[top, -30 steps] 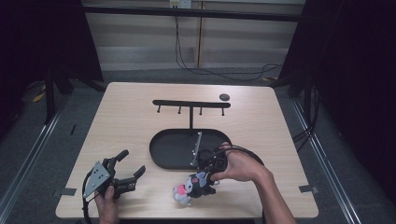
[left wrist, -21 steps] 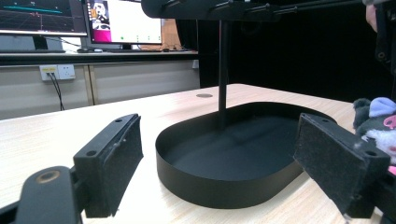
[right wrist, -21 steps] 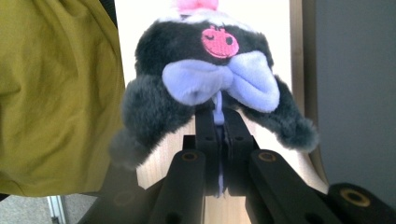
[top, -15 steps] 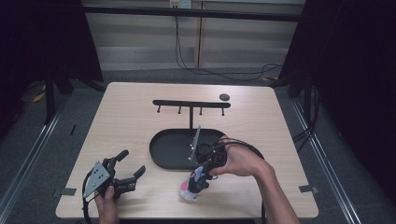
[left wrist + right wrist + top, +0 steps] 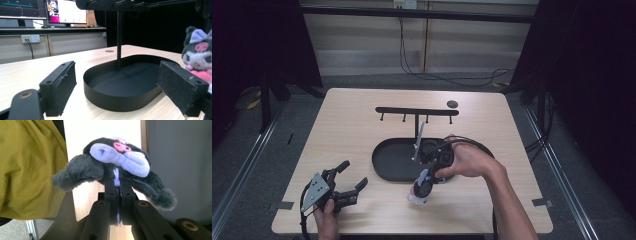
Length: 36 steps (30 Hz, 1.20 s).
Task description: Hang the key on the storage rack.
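A small plush toy point(image 5: 112, 162), dark grey with a lilac bow and a pink skull mark, hangs from my right gripper point(image 5: 119, 195), whose jaws are shut on a thin lilac loop at the toy's head. From above, the plush toy point(image 5: 419, 192) sits at the table's front, just before the black oval tray point(image 5: 392, 162), under my right gripper point(image 5: 426, 179). My left gripper point(image 5: 349, 177) rests open at the front left of the table, jaws wide apart. In the left gripper view the plush toy point(image 5: 198, 56) stands to the right of the tray point(image 5: 120, 100).
A black T-shaped hanger stand point(image 5: 417, 111) with small hooks rises from the tray. A dark round disc point(image 5: 452, 104) lies at the back right of the table. A yellow-green sleeve point(image 5: 27, 170) is close to the toy in the right gripper view.
My right gripper has swung from lying sideways to pointing down at the front, and the plush toy has moved a little right with it. The left gripper has stayed still.
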Each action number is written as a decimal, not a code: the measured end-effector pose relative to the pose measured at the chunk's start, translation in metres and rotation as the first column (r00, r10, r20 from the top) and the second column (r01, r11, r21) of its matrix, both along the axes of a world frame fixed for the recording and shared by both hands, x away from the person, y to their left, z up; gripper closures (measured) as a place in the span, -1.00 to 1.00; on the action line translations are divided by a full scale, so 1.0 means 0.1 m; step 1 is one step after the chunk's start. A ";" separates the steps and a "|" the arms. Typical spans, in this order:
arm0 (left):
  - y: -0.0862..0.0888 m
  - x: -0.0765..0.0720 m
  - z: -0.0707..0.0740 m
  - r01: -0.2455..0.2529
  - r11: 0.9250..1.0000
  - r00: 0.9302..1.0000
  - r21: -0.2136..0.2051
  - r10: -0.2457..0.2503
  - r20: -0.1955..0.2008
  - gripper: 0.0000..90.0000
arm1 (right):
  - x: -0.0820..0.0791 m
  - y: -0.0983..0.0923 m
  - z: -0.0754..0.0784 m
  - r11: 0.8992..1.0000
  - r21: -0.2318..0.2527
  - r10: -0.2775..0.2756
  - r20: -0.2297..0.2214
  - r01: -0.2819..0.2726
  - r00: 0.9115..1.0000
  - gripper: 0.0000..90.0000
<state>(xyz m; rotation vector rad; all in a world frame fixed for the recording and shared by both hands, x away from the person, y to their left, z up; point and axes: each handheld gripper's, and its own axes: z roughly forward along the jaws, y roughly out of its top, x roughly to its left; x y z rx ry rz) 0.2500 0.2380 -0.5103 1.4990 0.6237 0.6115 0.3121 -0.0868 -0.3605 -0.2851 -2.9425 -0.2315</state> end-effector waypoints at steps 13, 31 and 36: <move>0.00 0.00 0.00 0.000 1.000 1.000 0.000 0.000 0.000 -0.66 | 0.20 0.14 0.25 1.000 -0.012 0.005 0.020 -0.005 1.000 0.94; 0.00 0.00 0.00 0.000 1.000 1.000 -0.001 0.000 0.001 -0.66 | 0.53 0.23 0.50 1.000 -0.002 -0.015 0.046 0.015 0.999 0.94; 0.00 0.00 0.00 0.001 1.000 1.000 -0.001 -0.001 0.001 -0.66 | 0.65 0.21 0.52 0.999 0.006 -0.034 0.040 0.034 0.999 0.94</move>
